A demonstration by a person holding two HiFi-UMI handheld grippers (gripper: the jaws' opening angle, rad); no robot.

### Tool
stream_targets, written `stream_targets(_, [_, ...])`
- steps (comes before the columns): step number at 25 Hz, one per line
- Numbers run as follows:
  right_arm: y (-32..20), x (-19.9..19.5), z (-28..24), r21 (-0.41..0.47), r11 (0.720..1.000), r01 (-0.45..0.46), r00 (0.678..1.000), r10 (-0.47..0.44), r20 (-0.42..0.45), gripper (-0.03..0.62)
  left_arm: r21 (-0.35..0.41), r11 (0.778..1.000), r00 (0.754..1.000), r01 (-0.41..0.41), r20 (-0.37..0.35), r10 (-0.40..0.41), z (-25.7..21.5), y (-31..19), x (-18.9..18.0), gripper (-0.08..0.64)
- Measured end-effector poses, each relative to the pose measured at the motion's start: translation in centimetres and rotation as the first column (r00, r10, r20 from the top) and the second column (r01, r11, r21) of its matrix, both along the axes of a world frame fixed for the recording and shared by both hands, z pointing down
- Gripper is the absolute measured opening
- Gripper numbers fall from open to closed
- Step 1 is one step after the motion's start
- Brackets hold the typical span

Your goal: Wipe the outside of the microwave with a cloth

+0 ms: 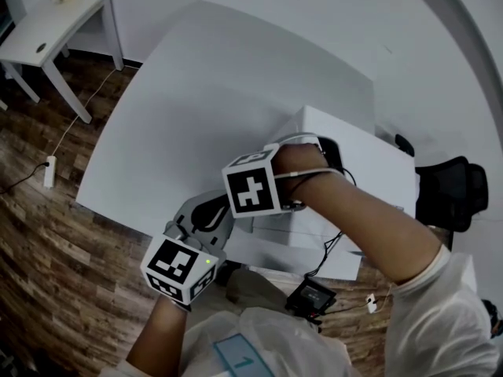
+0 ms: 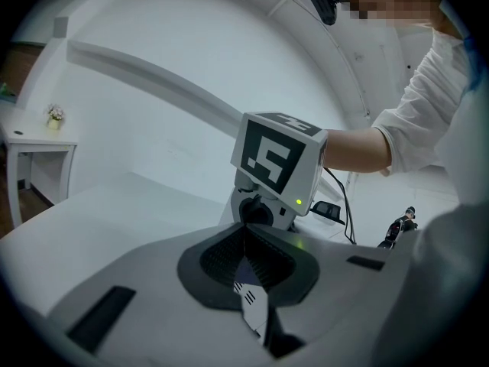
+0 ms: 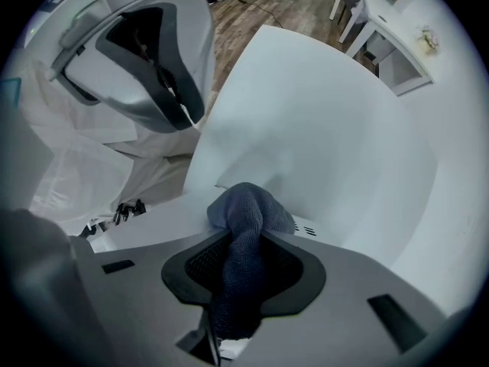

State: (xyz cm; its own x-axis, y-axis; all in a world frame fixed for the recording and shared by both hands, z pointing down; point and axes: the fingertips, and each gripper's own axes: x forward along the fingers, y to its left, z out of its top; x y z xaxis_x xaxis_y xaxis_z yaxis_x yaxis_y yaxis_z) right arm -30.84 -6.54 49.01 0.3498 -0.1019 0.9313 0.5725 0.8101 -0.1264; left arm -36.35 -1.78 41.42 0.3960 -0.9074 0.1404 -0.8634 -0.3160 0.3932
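Note:
The white microwave (image 1: 357,159) stands at the table's near right. My right gripper (image 3: 244,239) points steeply down over its near left part and is shut on a blue-grey cloth (image 3: 248,205). The cloth's bunched end rests on the microwave's white top (image 3: 172,214), beside some vent slots. In the head view the right gripper's marker cube (image 1: 251,183) and the hand hide the cloth. My left gripper (image 1: 222,204) hovers roughly level just left of the microwave. Its jaws (image 2: 246,239) are shut with nothing between them, and they face the right gripper's cube (image 2: 276,159).
The white table (image 1: 212,93) stretches away to the left and behind the microwave. A small white side table (image 1: 55,30) stands at the far left on the wooden floor. A cable and a small black device (image 1: 310,297) hang at the table's near edge.

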Motion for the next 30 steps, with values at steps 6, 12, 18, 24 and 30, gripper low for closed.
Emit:
stream_targets(6, [3.5,0.8,0.0,-0.013,1.0,0.006,1.0,-0.006,-0.003,0.117,0.003,1.0,1.0,-0.007,0.009,0.007,-0.1,1.5,0.4,0.005])
stream_targets(12, [7.2,1.6,0.2,-0.028,0.999,0.026,1.0,-0.026,-0.011,0.117,-0.003,1.0,1.0,-0.019,0.02,0.019,0.1,3.2,0.8,0.005])
stream_targets(18, [10.5,2.1,-0.1,-0.052,0.998,0.031,1.0,-0.031,0.0,0.117,0.005,0.999,0.998,-0.043,0.041,0.043,-0.3,4.4,1.3,0.003])
stream_targets(24, [15.0,2.2,-3.4,-0.169,0.985,0.026,0.984,0.004,0.176,0.117,0.02,0.997,0.995,-0.079,0.059,0.078,-1.4,5.2,2.3,0.005])
stream_targets(30, [14.2,4.4,-8.8,-0.238,0.949,-0.208,0.803,0.305,0.512,0.117,0.049,0.986,0.984,-0.157,0.091,0.153,-4.3,5.2,4.5,0.005])
